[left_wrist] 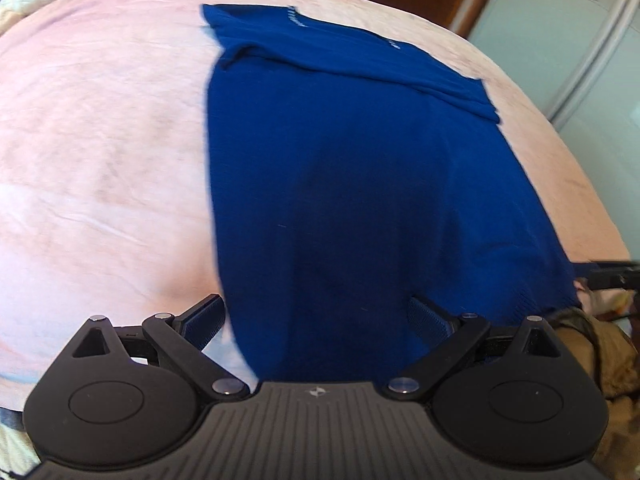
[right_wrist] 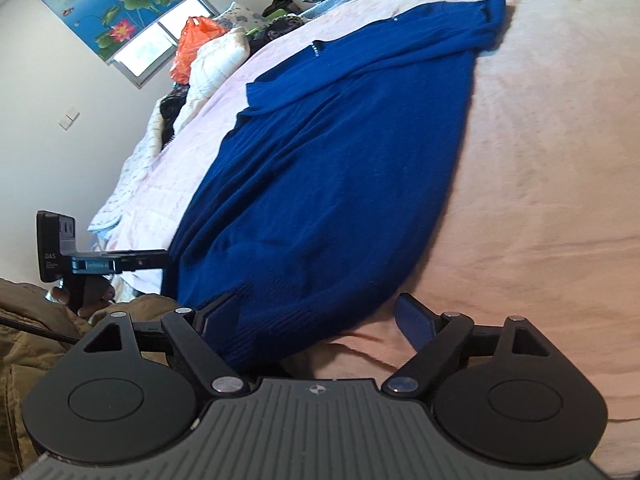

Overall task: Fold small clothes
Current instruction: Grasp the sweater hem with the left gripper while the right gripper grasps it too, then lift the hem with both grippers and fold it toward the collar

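A dark blue knit sweater [left_wrist: 360, 168] lies flat on a pink bed cover [left_wrist: 100, 140], its sleeves folded across the far end. My left gripper [left_wrist: 316, 320] is open at the sweater's near hem, its left corner between the fingers. In the right wrist view the same sweater [right_wrist: 340, 168] stretches away from my right gripper [right_wrist: 316, 320], which is open over the hem's right corner. The left gripper [right_wrist: 120, 264] shows there at the left, at the hem's other corner.
The pink bed cover [right_wrist: 540, 200] spreads wide to the right of the sweater. A pile of clothes, pillows and an orange bag [right_wrist: 196, 44] lies at the bed's far side. A brown jacket [left_wrist: 600, 360] is close by the grippers. A wardrobe [left_wrist: 580, 40] stands beyond the bed.
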### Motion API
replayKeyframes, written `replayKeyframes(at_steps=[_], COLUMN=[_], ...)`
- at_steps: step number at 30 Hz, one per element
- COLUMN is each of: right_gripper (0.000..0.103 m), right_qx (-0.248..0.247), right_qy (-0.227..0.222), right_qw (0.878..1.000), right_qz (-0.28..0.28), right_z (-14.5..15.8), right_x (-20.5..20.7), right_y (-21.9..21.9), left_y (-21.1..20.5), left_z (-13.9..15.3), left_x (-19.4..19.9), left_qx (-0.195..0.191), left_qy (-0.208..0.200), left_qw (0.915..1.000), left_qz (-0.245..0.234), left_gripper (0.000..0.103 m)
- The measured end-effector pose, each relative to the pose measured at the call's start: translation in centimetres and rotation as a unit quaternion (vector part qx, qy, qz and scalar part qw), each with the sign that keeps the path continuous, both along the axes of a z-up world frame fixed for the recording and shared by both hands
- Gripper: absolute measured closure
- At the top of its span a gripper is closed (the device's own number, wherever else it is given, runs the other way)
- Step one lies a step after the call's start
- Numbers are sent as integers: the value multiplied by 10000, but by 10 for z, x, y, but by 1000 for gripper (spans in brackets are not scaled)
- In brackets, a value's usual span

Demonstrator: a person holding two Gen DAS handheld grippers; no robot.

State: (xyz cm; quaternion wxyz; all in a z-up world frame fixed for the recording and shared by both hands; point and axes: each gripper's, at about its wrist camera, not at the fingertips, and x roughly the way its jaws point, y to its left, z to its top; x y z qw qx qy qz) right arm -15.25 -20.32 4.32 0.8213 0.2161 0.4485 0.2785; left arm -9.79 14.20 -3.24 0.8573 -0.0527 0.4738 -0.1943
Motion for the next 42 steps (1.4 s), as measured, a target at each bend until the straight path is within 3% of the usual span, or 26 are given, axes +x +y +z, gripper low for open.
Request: replayKeyframes(at_steps=[4, 5, 6, 7, 8, 9, 11, 19, 22, 26, 28, 30, 31, 32, 34, 38, 40, 41, 42], right_gripper=[31, 34, 39, 42, 56, 73, 87, 88, 88, 82, 70, 49, 47, 47, 48, 50, 62, 72, 81], right_qx=[300, 289, 240, 182, 133, 105, -27, -260, -509, -514, -313, 50, 215, 349, 515, 630, 649, 557, 462], right_qy=[98, 62, 24, 1, 12, 49, 24, -729, -775, -331, -259, -206, -165, -91, 45, 97, 101, 95, 98], right_qw=[9991, 9990, 9989, 9989, 9989, 9990, 9992, 9970, 9956, 9977, 9987, 9991, 9989, 9985, 9977, 9971, 9968, 9973, 9977], right_qz=[271, 330, 400, 438, 438, 423, 386, 18, -154, -302, -321, -354, -386, -422, -427, -413, -453, -460, -476], right_z=[-6, -6, -5, -5, -5, -6, -5, 28, 26, 7, 1, -3, -5, -8, -14, -19, -19, -19, -18], right_x=[3, 5, 6, 8, 11, 12, 14, 37, 57, 69, 63, 55, 51, 48, 43, 39, 41, 43, 42], right_y=[14, 19, 24, 28, 30, 30, 29, 13, 4, -3, -5, -7, -10, -12, -12, -7, -4, -2, 0], left_y=[-17, -20, -24, -27, -29, -30, -29, -57, -73, -77, -70, -61, -57, -54, -43, -40, -44, -48, -53], left_z=[-1, 0, 0, 1, 2, 3, 4, 36, 27, 9, 9, 10, 10, 11, 12, 9, 4, 3, 2], left_x=[-1, 0, 2, 4, 7, 12, 20, 50, 73, 85, 82, 80, 78, 75, 64, 57, 53, 52, 50], left_qx=[-115, -161, -168, -112, -43, -11, -134, -548, -561, -689, -879, -989, -985, -958, -922, -939, -869, -763, -633], left_qy=[63, 64, 67, 72, 104, 183, 284, -587, -508, -143, -78, -40, -48, -78, -205, -81, 31, 66, 86], left_qw=[9997, 9996, 9996, 9997, 9998, 9997, 9995, 9963, 9965, 9973, 9960, 9951, 9951, 9953, 9954, 9955, 9959, 9964, 9970], left_qz=[-198, -215, -206, -195, -183, -131, -55, -321, -351, -203, -104, -38, 20, 86, 181, -60, -256, -357, -434], left_gripper=[5, 13, 21, 45, 68, 76, 90, 91, 91, 89, 87, 78, 64, 44, 29, 30, 32, 54, 68])
